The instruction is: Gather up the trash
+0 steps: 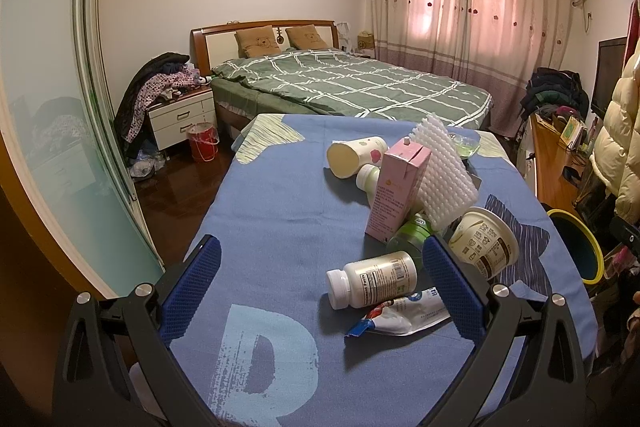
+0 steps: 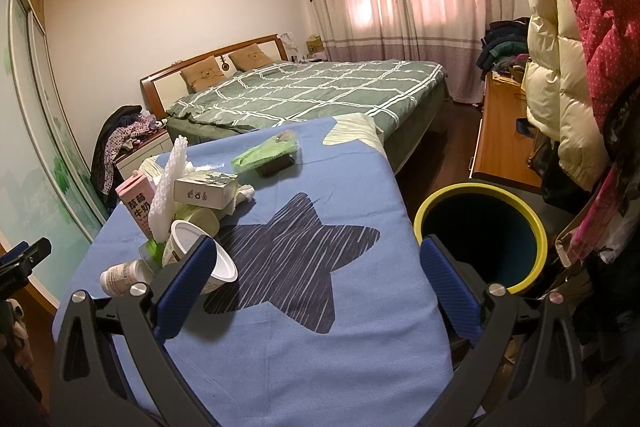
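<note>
Trash lies on a blue-clothed table [image 1: 272,211]: a white pill bottle [image 1: 372,279] on its side, a torn wrapper [image 1: 400,315], a yoghurt cup [image 1: 484,247], a pink carton [image 1: 400,191], white foam netting [image 1: 444,171], a paper cup [image 1: 352,155]. My left gripper [image 1: 320,267] is open above the table; the pill bottle lies between its fingers, untouched. My right gripper [image 2: 316,267] is open over the dark star print [image 2: 296,259], holding nothing. Its left finger [image 2: 188,287] is beside the yoghurt cup [image 2: 196,255]. The yellow-rimmed bin [image 2: 484,235] stands just past its right finger.
A small box [image 2: 204,191], a green bag [image 2: 268,151] and a dark phone-like slab [image 2: 276,165] lie farther back on the table. Beyond are a bed [image 1: 352,87], a nightstand [image 1: 180,119] with a red bucket [image 1: 204,143], a wooden desk [image 2: 500,131] and hanging coats [image 2: 560,67].
</note>
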A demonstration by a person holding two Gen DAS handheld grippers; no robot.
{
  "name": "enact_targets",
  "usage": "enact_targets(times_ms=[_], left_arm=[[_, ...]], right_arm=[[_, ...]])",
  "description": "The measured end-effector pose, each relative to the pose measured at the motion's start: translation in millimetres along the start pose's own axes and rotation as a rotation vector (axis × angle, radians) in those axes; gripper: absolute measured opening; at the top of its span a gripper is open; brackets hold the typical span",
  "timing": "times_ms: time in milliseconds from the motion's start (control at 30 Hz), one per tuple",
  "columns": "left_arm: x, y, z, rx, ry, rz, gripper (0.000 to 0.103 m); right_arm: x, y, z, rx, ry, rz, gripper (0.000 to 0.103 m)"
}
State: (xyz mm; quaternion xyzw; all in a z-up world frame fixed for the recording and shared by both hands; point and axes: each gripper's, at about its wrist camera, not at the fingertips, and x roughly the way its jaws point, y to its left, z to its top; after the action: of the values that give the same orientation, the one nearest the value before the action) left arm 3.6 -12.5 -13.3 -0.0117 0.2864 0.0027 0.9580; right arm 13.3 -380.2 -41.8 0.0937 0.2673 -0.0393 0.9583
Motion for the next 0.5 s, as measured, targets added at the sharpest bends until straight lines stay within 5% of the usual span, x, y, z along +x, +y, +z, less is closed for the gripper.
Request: enact_targets(times_ms=[500], left_arm=[[-5.1,6.7,2.9,0.0,-0.001,0.007,0.099]], right_arm=[[7.3,4.2,-2.6,-0.002,0.007,0.001,0.097]])
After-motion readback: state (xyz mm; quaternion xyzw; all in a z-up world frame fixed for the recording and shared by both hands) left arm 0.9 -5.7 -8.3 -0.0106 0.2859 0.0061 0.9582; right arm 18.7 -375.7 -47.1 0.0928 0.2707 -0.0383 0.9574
